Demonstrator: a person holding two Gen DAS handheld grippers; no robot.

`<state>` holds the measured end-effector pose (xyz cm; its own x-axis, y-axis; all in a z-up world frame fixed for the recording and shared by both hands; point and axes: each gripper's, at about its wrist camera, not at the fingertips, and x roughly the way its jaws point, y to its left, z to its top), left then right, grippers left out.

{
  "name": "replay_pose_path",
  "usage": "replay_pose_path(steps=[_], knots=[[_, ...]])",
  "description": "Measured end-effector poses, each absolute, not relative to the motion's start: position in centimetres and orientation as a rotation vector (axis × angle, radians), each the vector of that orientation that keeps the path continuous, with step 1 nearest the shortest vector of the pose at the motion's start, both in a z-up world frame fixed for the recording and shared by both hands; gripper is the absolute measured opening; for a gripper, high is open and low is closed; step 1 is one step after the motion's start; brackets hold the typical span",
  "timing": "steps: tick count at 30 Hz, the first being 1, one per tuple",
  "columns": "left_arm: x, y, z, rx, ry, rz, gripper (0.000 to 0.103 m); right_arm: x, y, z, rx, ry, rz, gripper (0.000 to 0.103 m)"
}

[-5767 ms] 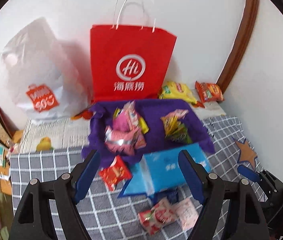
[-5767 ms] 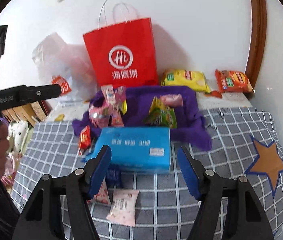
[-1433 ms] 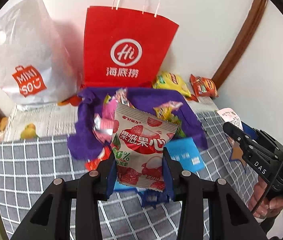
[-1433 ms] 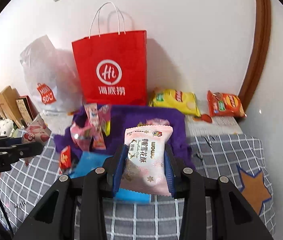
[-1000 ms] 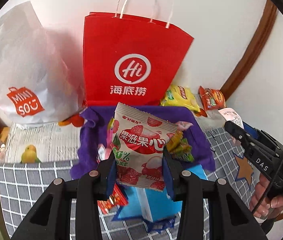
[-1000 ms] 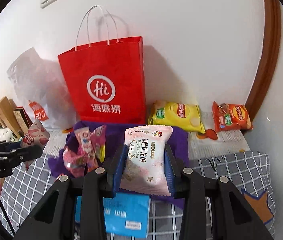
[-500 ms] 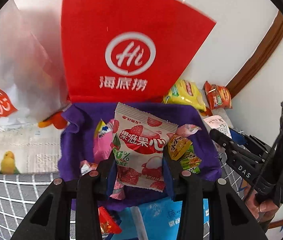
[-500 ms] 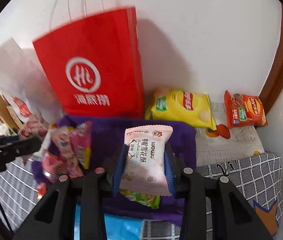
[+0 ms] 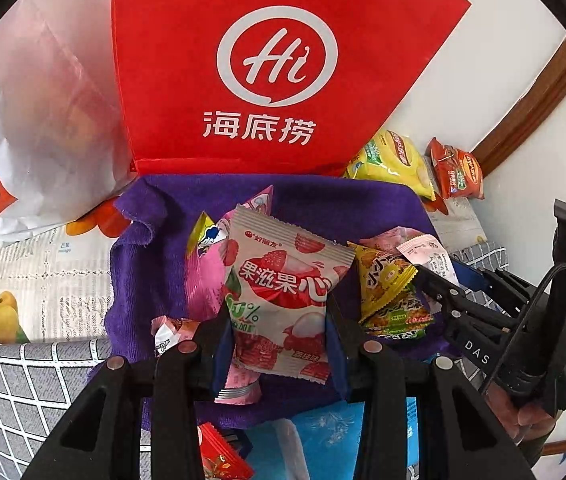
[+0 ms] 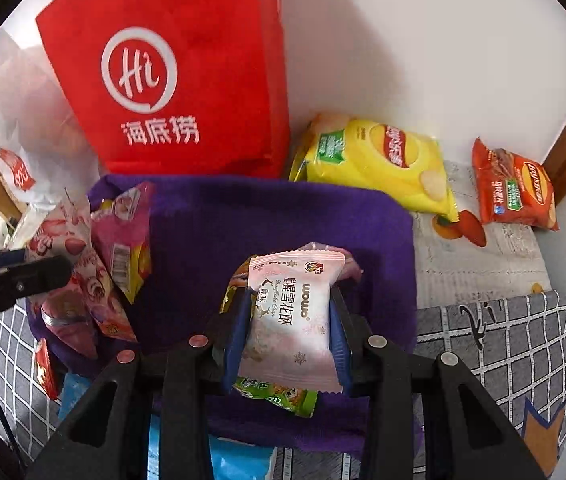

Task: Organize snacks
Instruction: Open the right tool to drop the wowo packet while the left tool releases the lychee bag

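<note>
My left gripper (image 9: 279, 336) is shut on a white and red strawberry-lychee snack packet (image 9: 283, 288), held over the left pile of pink and yellow packets (image 9: 207, 268) in the purple cloth bin (image 9: 143, 264). My right gripper (image 10: 289, 336) is shut on a pale pink nougat packet (image 10: 293, 320), held over the green and yellow packets (image 10: 279, 394) on the bin's (image 10: 243, 232) right side. In the left wrist view the right gripper (image 9: 435, 276) shows at the right edge with its pink packet (image 9: 427, 252). In the right wrist view the left gripper (image 10: 23, 272) enters from the left.
A red paper bag (image 9: 279, 72) stands against the wall behind the bin, a white plastic bag (image 9: 23, 120) to its left. A yellow chip bag (image 10: 379, 160) and an orange one (image 10: 515, 192) lie at the back right. A blue tissue pack (image 9: 323, 436) and a red packet (image 9: 219, 456) lie in front.
Both grippers, each with its packet, have moved forward and down toward the purple bin; the red bag and the bin's contents now loom larger. Neither grip has changed.
</note>
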<state>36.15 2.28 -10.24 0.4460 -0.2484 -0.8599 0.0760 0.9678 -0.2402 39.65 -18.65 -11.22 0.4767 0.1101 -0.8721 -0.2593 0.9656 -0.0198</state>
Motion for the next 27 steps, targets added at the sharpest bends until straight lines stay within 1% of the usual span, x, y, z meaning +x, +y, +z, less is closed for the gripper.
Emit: replay_pose_path(steps=[7,12,19,21,23,25,27], knots=[[36.4,2.3,-10.7,-0.171,1.097,-0.197,0.038,39.5,-18.3,-11.3,-0.163,1.056,0.242,0.043],[36.3,1.9,-10.5,-0.173,1.088,-0.226,0.039,39.0,-17.9,-10.6,-0.152,1.031,0.280,0.059],[36.5,2.1,-10.5,-0.192,1.090,-0.228,0.040,38.7,-18.1,-9.2,-0.124,0.999,0.279,0.060],[36.4,2.2,-10.3,-0.195,1.083,-0.232,0.043,38.5,-18.4,-8.7,-0.114,0.982,0.277,0.060],[36.3,2.2,-10.0,-0.191,1.072,-0.237,0.058,38.4,-18.6,-8.2,-0.102,0.972,0.279,0.060],[36.1,2.2,-9.6,-0.179,1.056,-0.231,0.063,38.2,-18.8,-7.8,-0.096,0.958,0.281,0.060],[36.1,2.2,-9.4,-0.173,1.049,-0.215,0.064,38.0,-18.8,-7.3,-0.096,0.944,0.281,0.061]])
